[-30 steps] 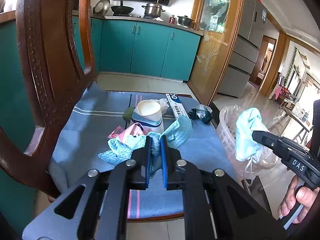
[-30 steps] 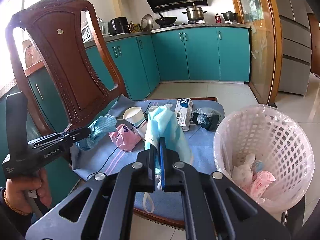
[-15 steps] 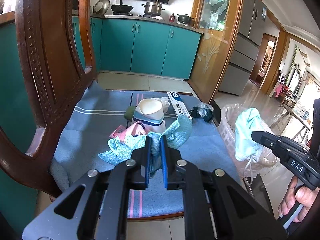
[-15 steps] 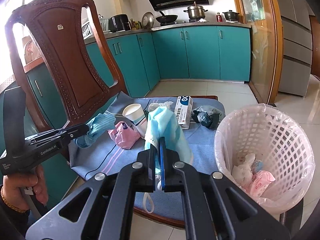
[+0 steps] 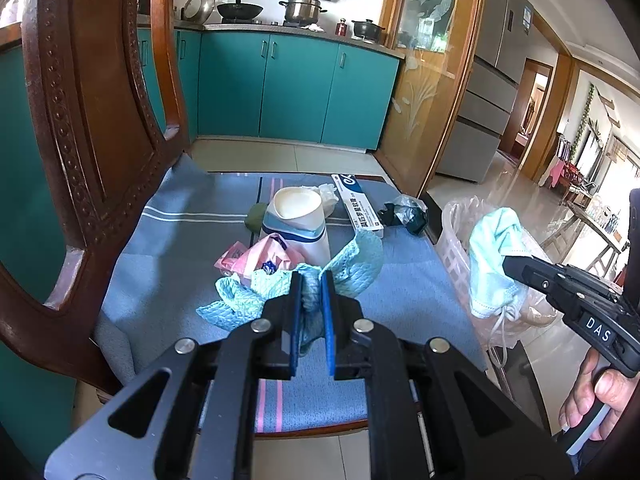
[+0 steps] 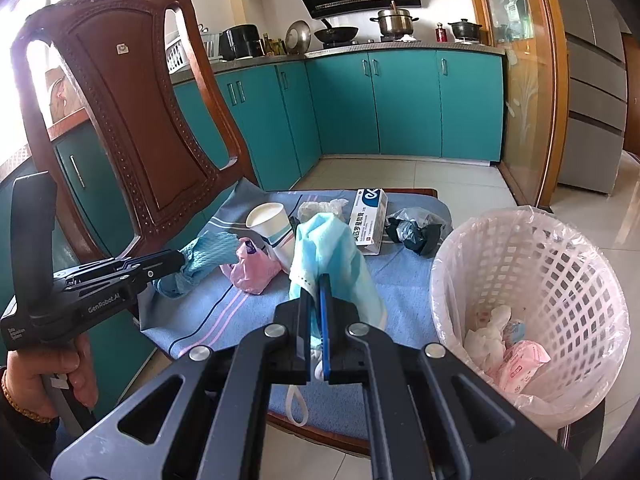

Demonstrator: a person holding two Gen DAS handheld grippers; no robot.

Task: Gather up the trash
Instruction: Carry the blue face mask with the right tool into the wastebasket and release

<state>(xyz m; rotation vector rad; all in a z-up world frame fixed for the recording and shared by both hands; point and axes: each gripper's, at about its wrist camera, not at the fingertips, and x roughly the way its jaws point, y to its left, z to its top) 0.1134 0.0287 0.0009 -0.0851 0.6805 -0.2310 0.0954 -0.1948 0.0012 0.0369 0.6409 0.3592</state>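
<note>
Both grippers' fingers (image 5: 326, 300) pinch trash, the left gripper (image 5: 311, 300) a teal cloth (image 5: 352, 260), the right gripper (image 6: 314, 304) a face mask (image 6: 332, 248), while some wrappers already lie in the basket (image 6: 560, 264) and the paper cup (image 6: 270, 224), medicine box (image 6: 370, 216) and black bag (image 6: 416, 230) remain on the chair (image 6: 132, 120).

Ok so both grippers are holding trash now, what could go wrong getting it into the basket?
The face mask hangs from the right gripper with an ear loop dangling low; it might catch on the basket rim or the chair edge. The left gripper pinches only part of the crumpled teal cloth, so it could slip out, or its loose ends might drag the pink wrapper or tip the paper cup.
</note>
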